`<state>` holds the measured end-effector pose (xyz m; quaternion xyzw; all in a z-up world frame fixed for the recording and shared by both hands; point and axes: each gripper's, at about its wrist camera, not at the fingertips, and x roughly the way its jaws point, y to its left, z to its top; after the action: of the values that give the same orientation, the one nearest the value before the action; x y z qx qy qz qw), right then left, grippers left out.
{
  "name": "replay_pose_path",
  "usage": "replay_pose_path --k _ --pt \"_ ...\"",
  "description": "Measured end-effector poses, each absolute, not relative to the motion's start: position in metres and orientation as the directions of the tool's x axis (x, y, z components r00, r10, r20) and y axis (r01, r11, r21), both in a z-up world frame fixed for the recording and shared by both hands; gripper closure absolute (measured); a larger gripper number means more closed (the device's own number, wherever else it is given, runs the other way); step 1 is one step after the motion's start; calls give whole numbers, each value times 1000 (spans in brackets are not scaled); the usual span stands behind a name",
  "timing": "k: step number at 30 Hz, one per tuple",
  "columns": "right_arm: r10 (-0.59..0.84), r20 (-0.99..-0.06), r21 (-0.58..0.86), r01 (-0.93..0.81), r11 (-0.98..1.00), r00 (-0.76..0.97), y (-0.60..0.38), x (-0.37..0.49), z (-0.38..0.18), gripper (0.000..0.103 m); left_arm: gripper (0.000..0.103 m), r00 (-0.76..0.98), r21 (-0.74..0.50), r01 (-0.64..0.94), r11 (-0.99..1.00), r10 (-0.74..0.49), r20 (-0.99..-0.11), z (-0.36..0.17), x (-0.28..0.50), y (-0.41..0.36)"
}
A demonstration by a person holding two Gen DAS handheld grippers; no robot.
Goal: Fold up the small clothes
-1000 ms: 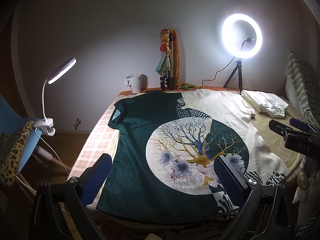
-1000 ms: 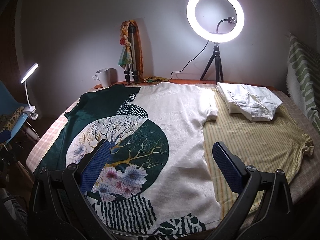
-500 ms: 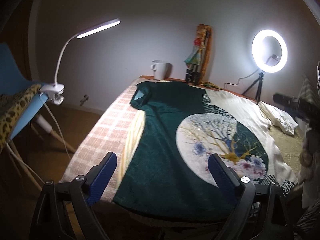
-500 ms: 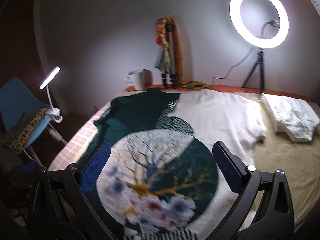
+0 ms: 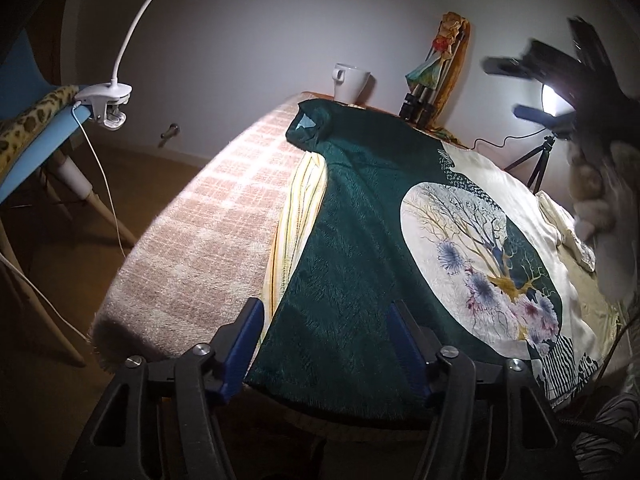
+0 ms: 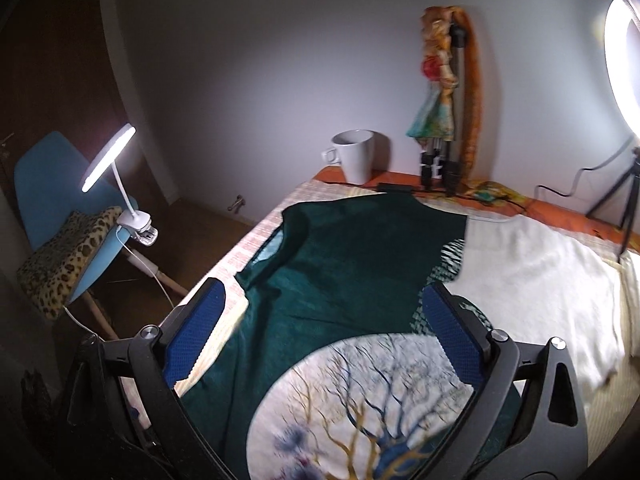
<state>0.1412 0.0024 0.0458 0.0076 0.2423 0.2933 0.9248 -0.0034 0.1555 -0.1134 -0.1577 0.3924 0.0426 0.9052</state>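
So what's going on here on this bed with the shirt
A person is starting to fold a green and cream tree-print T-shirt that lies spread flat on the bed. The left gripper is low at the shirt's green bottom hem, its jaws just closing in around that edge but not yet pressing it. The right gripper hovers open above the green shoulder area. Nothing is folded yet.

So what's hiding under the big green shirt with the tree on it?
A yellow striped cloth peeks out from under the green shirt along its left edge, lying on the pink checked blanket. How far it runs underneath can't be seen; the shirt covers it.
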Motion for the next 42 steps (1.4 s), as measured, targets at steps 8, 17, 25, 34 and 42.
replay_pose_path --k 8,17,25,34,42 --pt "586 -515 174 -593 787 626 74 210 47 16 52 651 -271 -228 935 -60 -756 -129 3 166" --pt "570 -618 170 -616 769 541 156 289 24 28 65 627 -311 -247 918 -93 -773 -142 9 179" --pt "515 -676 174 -566 806 527 206 350 4 34 81 630 -285 -239 928 -75 -773 -144 13 180" --pt "386 -741 43 -534 844 549 250 379 -14 44 102 647 -386 -245 890 -146 -749 -148 7 195" --pt "306 -774 -38 -523 851 554 260 389 -30 87 103 670 -401 -222 889 -160 -725 -145 2 195"
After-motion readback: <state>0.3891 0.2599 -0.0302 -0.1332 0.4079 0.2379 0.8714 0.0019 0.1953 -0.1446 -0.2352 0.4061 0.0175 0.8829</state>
